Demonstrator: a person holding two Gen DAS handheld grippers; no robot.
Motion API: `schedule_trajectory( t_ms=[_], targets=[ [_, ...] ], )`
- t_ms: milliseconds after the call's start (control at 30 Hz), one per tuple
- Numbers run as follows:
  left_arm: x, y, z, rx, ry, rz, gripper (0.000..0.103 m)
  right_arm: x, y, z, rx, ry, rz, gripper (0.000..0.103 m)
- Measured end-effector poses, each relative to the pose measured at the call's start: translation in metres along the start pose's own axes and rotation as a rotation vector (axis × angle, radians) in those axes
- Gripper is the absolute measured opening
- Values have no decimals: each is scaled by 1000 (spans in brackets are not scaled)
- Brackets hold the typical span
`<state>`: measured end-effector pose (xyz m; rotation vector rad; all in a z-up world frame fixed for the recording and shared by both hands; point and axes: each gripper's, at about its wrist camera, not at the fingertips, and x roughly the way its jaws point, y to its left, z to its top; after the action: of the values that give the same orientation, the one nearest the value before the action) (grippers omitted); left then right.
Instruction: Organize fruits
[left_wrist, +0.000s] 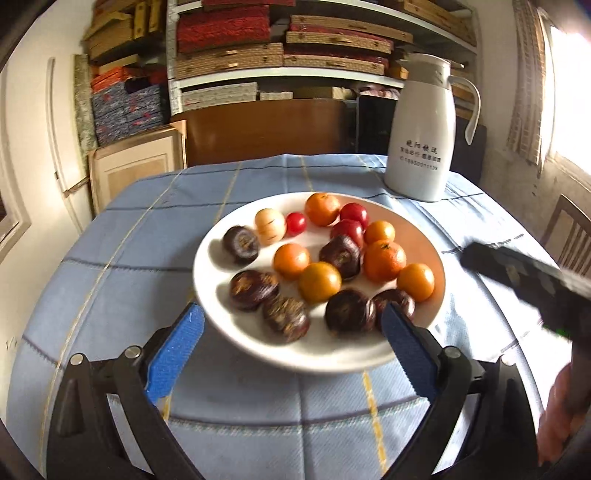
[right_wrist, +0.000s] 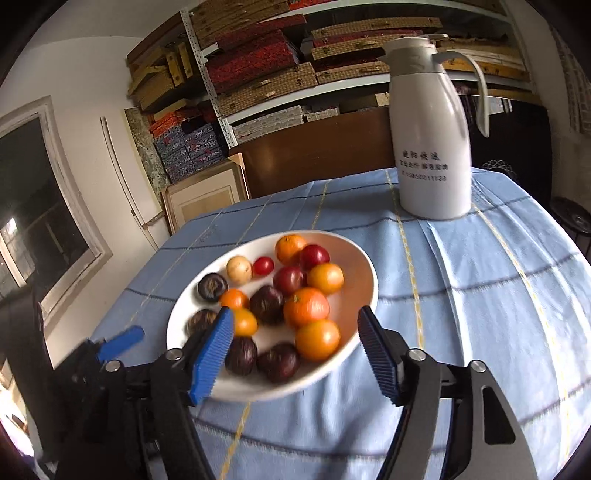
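Both grippers, left gripper (left_wrist: 291, 325) and right gripper (right_wrist: 295, 328), jaws spread, empty, over plate (left_wrist: 332, 354) near desk's front edge. Approach step; next, choose one fruit, close gently.

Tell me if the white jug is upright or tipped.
Upright: the white plastic jug stands on its base on the blue checked tablecloth, lid on top.

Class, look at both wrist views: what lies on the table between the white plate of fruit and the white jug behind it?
Nothing: between the plate and the jug there is only bare blue checked tablecloth, clearest in the right wrist view.
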<state>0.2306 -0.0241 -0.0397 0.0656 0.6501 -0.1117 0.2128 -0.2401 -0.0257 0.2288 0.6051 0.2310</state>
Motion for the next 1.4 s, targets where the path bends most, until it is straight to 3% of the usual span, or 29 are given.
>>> schedule_trajectory(
  t_ms=[233, 433, 600, 967, 1400],
  targets=[
    [-31, 16, -31, -47, -18, 72, 98, -37, 16, -53, -79, -19, -72, 99],
    [-48, 16, -43, -33, -25, 85, 98, -49, 21, -61, -86, -26, -139, 99],
    [-56, 5, -42, 16, -56, 100, 98, -43, 14, -61, -34, 29, -114, 99],
    [-59, -3, -40, 42, -47, 125, 98, -42, 13, -62, -21, 29, -103, 99],
    [-61, -2, -40, 18, -37, 73, 98, -40, 13, -63, -22, 36, -111, 99]
  ],
)
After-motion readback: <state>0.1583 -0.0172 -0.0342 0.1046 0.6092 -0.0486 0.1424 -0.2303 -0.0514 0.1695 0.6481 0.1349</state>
